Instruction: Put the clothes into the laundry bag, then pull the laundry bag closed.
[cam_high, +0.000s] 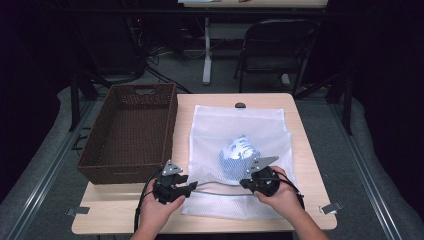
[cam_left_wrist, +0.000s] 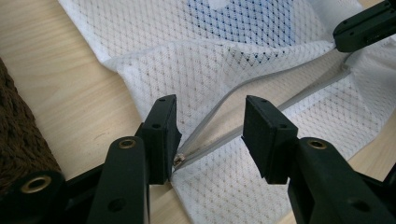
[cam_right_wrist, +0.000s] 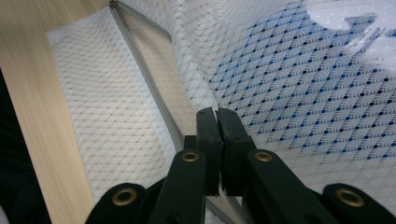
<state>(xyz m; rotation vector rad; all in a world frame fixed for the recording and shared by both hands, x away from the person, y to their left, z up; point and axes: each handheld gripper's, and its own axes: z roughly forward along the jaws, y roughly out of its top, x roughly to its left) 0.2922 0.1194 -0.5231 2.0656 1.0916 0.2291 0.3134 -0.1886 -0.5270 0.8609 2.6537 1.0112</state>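
The left gripper (cam_left_wrist: 210, 135) is standing with jaws apart over the near end of the grey zipper (cam_left_wrist: 261, 88), its pull lying just by the left jaw. The mesh laundry bag (cam_high: 240, 130) is lying flat on the worktop (cam_high: 300, 150), a blue-patterned cloth (cam_high: 239, 154) inside. The right gripper (cam_right_wrist: 217, 122) is pinching the mesh bag's upper edge by the zipper opening. A brown wicker basket (cam_high: 100, 172) is sitting beyond the left gripper's outer side.

Your wicker basket (cam_high: 131, 132) sits left of the mesh laundry bag (cam_high: 240, 130) on the table (cam_high: 300, 135). A bundled cloth (cam_high: 239, 154) lies inside the bag. A folding chair (cam_high: 275, 47) stands behind the table.
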